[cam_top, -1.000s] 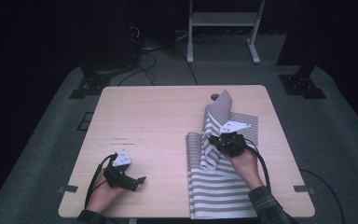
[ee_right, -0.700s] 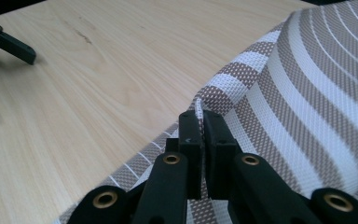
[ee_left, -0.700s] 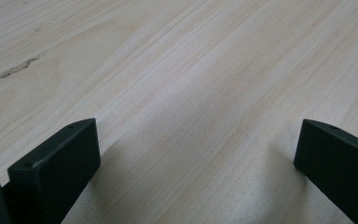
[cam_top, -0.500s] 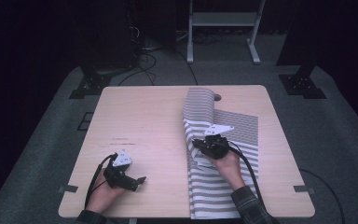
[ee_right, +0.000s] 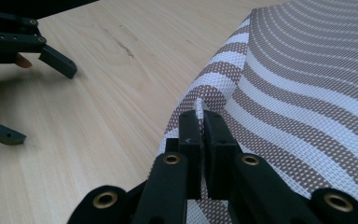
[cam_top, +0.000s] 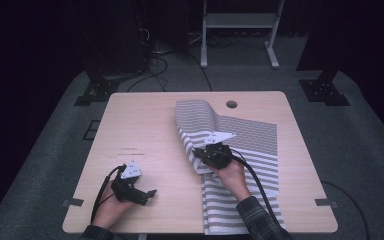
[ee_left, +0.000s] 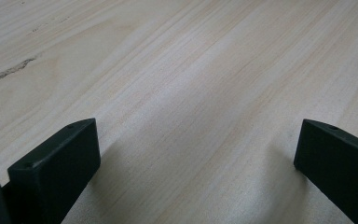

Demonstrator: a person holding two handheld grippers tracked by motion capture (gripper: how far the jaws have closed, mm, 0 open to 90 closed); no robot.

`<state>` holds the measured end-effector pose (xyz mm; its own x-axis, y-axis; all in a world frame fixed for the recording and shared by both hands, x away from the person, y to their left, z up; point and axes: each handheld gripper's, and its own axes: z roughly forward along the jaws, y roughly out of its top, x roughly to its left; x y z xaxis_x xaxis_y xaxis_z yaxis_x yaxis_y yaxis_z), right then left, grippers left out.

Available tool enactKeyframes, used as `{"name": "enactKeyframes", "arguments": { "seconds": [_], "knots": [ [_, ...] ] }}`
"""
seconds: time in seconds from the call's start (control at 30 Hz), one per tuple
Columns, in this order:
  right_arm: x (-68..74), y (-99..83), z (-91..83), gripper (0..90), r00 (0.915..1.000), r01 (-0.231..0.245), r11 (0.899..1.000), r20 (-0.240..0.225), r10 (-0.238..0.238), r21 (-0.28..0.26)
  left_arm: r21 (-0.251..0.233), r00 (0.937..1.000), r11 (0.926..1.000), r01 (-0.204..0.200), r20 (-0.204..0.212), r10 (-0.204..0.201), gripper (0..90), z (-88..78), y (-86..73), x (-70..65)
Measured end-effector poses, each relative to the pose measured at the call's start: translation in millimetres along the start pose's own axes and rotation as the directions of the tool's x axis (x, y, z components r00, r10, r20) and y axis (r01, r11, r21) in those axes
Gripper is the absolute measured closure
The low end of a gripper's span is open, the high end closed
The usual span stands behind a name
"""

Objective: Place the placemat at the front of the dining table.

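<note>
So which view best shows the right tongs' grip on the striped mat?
The right gripper view: the right tongs stand shut on a pinched fold of the striped mat, edge visible between the tips. The high view shows the mat lifted and curling over the table, but the hand hides the pinch. The left gripper view shows bare tabletop.
</note>
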<state>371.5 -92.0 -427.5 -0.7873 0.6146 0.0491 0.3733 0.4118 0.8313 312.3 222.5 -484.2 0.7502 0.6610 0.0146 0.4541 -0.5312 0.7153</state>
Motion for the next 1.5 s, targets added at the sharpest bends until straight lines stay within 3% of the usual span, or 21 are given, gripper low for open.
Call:
{"name": "enactKeyframes", "arguments": {
  "seconds": [0.33, 0.43, 0.8, 0.93, 1.1, 1.27, 1.43, 1.5],
  "knots": [
    [16.6, 2.9, 16.5, 86.8, 0.9990, 0.017, 1.000, -0.042, -0.016, 0.018, 0.001, 1.0000, 1.0000, 0.000, 0.001, 0.000, 0.0, -0.1, 0.0, -0.2],
    [24.7, 6.5, 22.1, 86.7, 0.9977, 0.047, 0.998, -0.052, -0.045, 0.030, 0.000, 1.0000, 1.0000, 0.000, 0.001, 0.000, 0.0, -0.1, 0.0, -0.2],
    [58.2, 16.6, 43.5, 86.2, 0.9846, 0.117, 0.992, -0.137, -0.108, 0.056, 0.000, 1.0000, 1.0000, 0.000, 0.003, 0.000, 0.0, 0.0, 0.0, -0.4],
    [61.3, 17.5, 45.5, 73.0, 0.9811, 0.110, 0.993, -0.165, -0.102, 0.044, 0.000, 1.0000, 1.0000, -0.001, 0.004, 0.001, 0.0, 0.0, 0.0, -0.4],
    [60.7, 21.5, 36.5, 62.3, 0.9782, 0.097, 0.995, -0.186, -0.093, 0.013, 0.000, 1.0000, 1.0000, -0.001, 0.004, 0.001, 0.0, -0.1, 0.0, -0.4],
    [50.6, 25.1, 14.3, 59.1, 0.9836, 0.090, 0.996, -0.156, -0.090, -0.005, 0.002, 1.0000, 1.0000, -0.002, 0.005, 0.002, 0.0, -0.2, -0.1, -0.4],
    [32.8, 19.9, -10.1, 65.8, 0.9909, 0.082, 0.997, -0.106, -0.082, -0.009, 0.003, 1.0000, 1.0000, -0.001, 0.005, 0.001, 0.0, -0.3, -0.1, -0.6],
    [24.4, 15.5, -19.5, 72.6, 0.9938, 0.072, 0.997, -0.085, -0.072, -0.008, 0.004, 1.0000, 1.0000, -0.001, 0.006, 0.001, 0.0, -0.4, 0.0, -0.6]
  ]
}}
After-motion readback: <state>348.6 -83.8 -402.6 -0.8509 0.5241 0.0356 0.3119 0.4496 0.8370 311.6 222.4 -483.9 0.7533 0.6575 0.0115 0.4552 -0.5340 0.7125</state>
